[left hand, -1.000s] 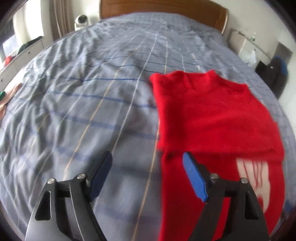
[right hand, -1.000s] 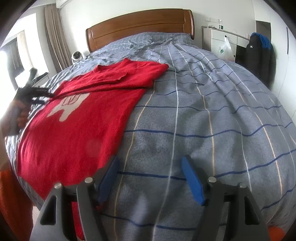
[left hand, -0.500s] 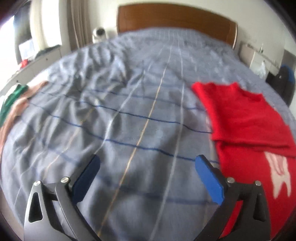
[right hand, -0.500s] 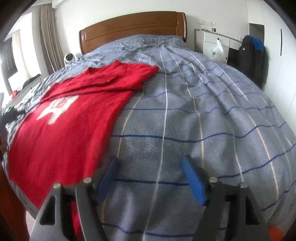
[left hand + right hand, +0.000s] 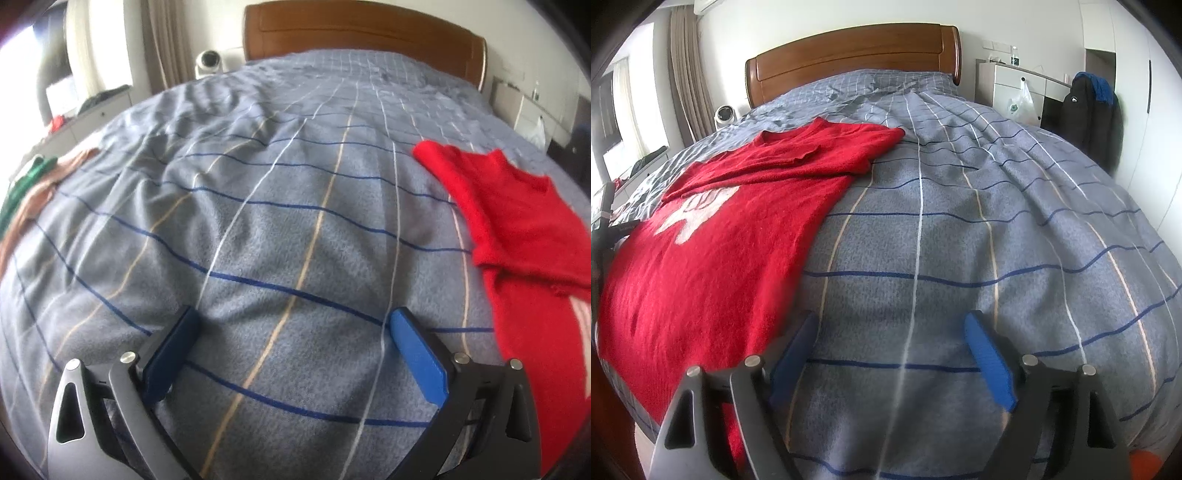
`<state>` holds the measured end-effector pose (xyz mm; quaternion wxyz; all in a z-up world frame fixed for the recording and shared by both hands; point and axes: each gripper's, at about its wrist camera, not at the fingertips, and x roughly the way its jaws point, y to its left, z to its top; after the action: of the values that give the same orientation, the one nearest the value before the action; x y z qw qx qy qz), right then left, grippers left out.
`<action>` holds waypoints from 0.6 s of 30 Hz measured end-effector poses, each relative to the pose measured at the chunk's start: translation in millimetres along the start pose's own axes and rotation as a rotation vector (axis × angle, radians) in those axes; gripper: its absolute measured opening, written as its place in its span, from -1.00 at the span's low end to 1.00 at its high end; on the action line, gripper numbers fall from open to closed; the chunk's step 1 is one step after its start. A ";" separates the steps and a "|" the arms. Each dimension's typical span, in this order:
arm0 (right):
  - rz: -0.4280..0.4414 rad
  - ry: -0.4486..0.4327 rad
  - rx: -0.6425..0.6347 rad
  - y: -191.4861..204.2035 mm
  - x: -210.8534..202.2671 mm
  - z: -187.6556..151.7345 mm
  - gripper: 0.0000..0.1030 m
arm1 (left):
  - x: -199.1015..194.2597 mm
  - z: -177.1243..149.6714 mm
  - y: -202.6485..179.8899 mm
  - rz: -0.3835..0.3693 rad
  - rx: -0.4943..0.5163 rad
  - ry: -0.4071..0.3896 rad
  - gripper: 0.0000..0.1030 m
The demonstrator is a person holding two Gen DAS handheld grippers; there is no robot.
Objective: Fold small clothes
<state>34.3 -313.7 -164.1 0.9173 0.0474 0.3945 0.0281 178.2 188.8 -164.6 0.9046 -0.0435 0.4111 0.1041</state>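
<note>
We record one red sweater (image 5: pixel 713 240) lying flat on the grey-blue checked bedcover (image 5: pixel 960 240), its long axis running from the foot of the bed toward the wooden headboard (image 5: pixel 849 55), neckline end pointing to the headboard at about 12 o'clock in the right wrist view. Its upper part is folded over, the folded layer lying across the chest above a white printed motif (image 5: pixel 698 214). In the right wrist view the sweater fills the 9 to 11 o'clock sector; in the left wrist view the same sweater (image 5: pixel 517 229) sits at 2 to 4 o'clock. We list the left gripper (image 5: pixel 291 347) with blue pads wide apart, holding nothing, over bare bedcover (image 5: pixel 258 221) beside the sweater's edge. We list the right gripper (image 5: pixel 890 350) likewise spread and unloaded, its near finger (image 5: pixel 794 354) just beside the sweater's hem side. Further items: green and tan clothes (image 5: pixel 26 192) at the bed's edge at 9 o'clock in the left wrist view; a small white fan (image 5: pixel 724 115); a dark jacket (image 5: pixel 1089 110) hanging at 2 o'clock.
</note>
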 end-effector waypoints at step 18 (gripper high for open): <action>-0.013 -0.004 -0.012 5.6 1.3 -1.0 0.67 | -3.3 -1.8 -2.3 0.015 0.013 -0.002 0.99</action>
<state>34.4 -308.0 -165.0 0.9185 0.0396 0.3927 0.0244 175.3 185.8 -163.3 0.9044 -0.0346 0.4113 0.1085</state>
